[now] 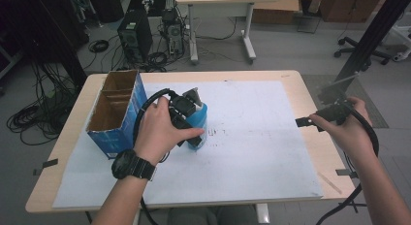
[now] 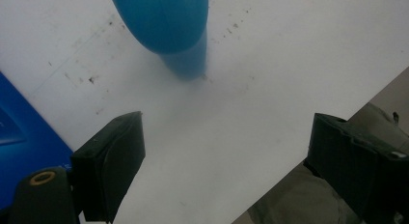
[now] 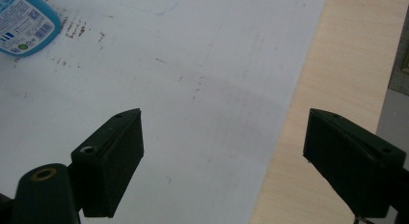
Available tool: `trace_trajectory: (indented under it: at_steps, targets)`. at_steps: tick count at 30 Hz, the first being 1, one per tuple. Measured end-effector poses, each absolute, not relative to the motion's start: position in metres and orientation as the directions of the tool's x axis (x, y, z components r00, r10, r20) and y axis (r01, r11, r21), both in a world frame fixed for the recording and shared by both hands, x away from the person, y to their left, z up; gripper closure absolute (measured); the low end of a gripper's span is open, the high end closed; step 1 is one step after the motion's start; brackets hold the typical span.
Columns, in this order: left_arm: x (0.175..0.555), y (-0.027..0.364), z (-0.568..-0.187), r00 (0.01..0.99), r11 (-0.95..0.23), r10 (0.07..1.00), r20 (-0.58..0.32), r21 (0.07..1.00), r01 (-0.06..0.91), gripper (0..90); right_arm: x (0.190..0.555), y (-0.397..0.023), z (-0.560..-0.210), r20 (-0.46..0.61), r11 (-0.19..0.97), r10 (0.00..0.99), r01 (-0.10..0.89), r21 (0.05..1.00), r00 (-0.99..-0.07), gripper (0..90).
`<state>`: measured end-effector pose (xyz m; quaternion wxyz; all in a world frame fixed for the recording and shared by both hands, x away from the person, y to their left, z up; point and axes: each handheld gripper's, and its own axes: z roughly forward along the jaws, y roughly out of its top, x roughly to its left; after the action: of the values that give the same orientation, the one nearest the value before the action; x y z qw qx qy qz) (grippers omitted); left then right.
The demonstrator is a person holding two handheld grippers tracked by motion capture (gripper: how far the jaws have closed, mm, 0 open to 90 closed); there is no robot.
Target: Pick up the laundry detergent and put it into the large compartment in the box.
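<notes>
wooden table (image 1: 310, 152), white sheet (image 1: 252, 152) over it, blue bottle (image 1: 198, 123), open blue carton (image 1: 116, 113)

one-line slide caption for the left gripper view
Open left gripper above white sheet, blue bottle ahead, blue box alongside.

A blue plastic bottle (image 1: 199, 119) stands upright on the white sheet, left of the table's centre. It has a rounded body; a label with small print and a code square shows at its base (image 3: 21, 21). Beside it, at the left edge, stands an open blue cardboard box (image 1: 116, 111) with brown inner dividers forming compartments.
</notes>
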<state>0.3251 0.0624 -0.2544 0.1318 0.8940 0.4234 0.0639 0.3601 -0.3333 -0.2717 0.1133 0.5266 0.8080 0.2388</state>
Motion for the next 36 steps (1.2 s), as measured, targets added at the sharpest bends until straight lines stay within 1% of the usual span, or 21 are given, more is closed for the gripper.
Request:
trace_trajectory:
  at_steps: [17,25,36]
  targets:
    - [0.325,0.059,-0.249,0.64,-0.614,0.768,0.01,0.294,0.732,12.2,0.358,-0.338,-0.269,0.075,0.321,0.908,0.798,0.511,-0.413,14.1]
    - [0.327,0.059,-0.245,0.606,-0.58,0.795,0.013,0.31,0.754,10.2,0.358,-0.336,-0.268,0.074,0.326,0.905,0.794,0.513,-0.419,14.1]
    - [0.335,0.05,-0.236,0.565,-0.544,0.824,0.027,0.31,0.779,9.9,0.359,-0.333,-0.267,0.072,0.334,0.902,0.793,0.509,-0.426,13.8]
